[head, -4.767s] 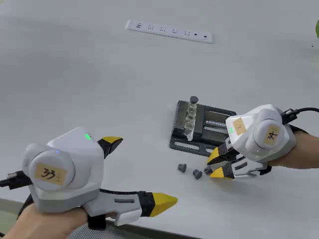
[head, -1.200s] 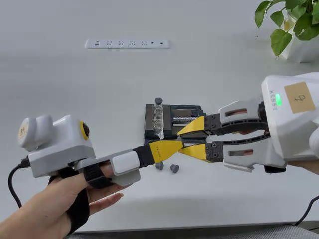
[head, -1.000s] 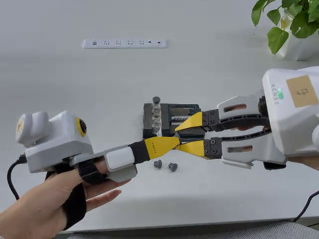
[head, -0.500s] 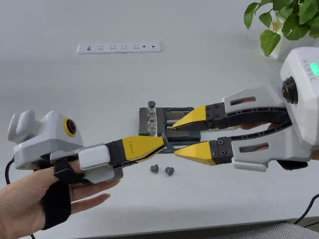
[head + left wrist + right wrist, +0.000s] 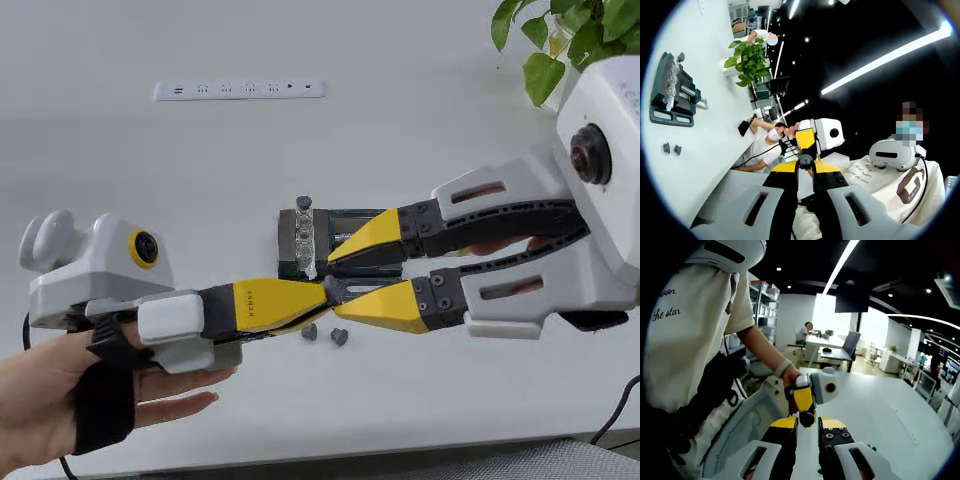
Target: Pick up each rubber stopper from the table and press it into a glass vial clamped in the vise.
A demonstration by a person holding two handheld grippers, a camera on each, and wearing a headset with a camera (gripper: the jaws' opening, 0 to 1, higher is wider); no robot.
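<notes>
Left fingers (image 5: 265, 302): pinched shut on one stopper (image 5: 805, 161), held up off the bench (image 5: 150, 180). Right fingers (image 5: 385, 305): spread around that tip, gripping nothing. In the vise (image 5: 687, 97), just one vial (image 5: 303, 222) capped, the rest open. Two loose stoppers (image 5: 309, 331) waiting beside it, so most pressing yet to do.

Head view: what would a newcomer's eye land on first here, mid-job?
Two grippers meet tip to tip above the table: the left gripper pinches a dark rubber stopper in its fingers, the right gripper open around it. Behind them the vise holds glass vials, one already stoppered; two loose stoppers lie in front.
</notes>
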